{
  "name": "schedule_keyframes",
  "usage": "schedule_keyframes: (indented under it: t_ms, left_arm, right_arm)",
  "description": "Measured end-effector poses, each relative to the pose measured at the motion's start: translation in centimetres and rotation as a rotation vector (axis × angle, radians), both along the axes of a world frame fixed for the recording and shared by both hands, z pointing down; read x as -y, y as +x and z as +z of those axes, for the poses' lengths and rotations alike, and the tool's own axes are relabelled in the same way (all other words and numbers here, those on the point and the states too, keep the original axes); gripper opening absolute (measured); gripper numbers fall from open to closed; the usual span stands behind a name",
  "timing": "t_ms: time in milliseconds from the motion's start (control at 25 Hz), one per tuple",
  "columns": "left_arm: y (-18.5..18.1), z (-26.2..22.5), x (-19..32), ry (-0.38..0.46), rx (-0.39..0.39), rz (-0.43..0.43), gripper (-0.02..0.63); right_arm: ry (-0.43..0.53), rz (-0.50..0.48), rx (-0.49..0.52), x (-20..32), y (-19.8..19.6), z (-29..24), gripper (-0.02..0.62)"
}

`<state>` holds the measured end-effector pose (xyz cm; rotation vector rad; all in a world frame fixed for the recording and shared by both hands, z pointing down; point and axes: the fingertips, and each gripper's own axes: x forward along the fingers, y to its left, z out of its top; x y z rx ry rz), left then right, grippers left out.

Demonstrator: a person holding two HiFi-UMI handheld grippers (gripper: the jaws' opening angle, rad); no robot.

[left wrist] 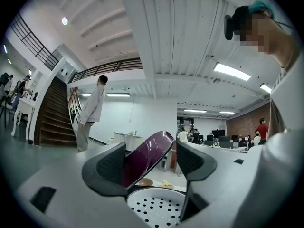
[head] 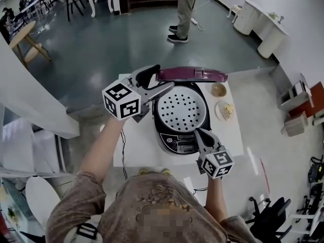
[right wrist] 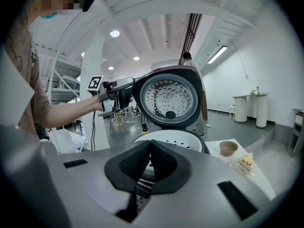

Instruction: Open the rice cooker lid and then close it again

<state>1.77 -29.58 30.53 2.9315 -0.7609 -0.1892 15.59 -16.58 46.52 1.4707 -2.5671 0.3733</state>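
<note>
The black rice cooker stands on a small white table with its maroon lid swung upright at the back. A white perforated tray fills the pot. My left gripper is open at the lid's left end; in the left gripper view the lid's edge lies between the spread jaws above the tray. My right gripper is shut on nothing, at the cooker's front by the control panel. The right gripper view shows the lid's inner plate and the left gripper beside it.
A small brown bowl and a plate with a piece of cake sit on the table to the right of the cooker. A person stands on the floor beyond the table. A cord hangs off the table's left side.
</note>
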Motion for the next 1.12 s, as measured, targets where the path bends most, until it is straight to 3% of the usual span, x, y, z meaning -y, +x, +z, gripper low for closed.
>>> schedule_keyframes:
  t_ms: [1120]
  left_arm:
    - [0.7, 4.9, -6.6, -0.096, 0.027, 0.105, 0.330]
  right_arm:
    - [-0.024, 0.001, 0.003, -2.5, -0.4, 1.0, 0.003]
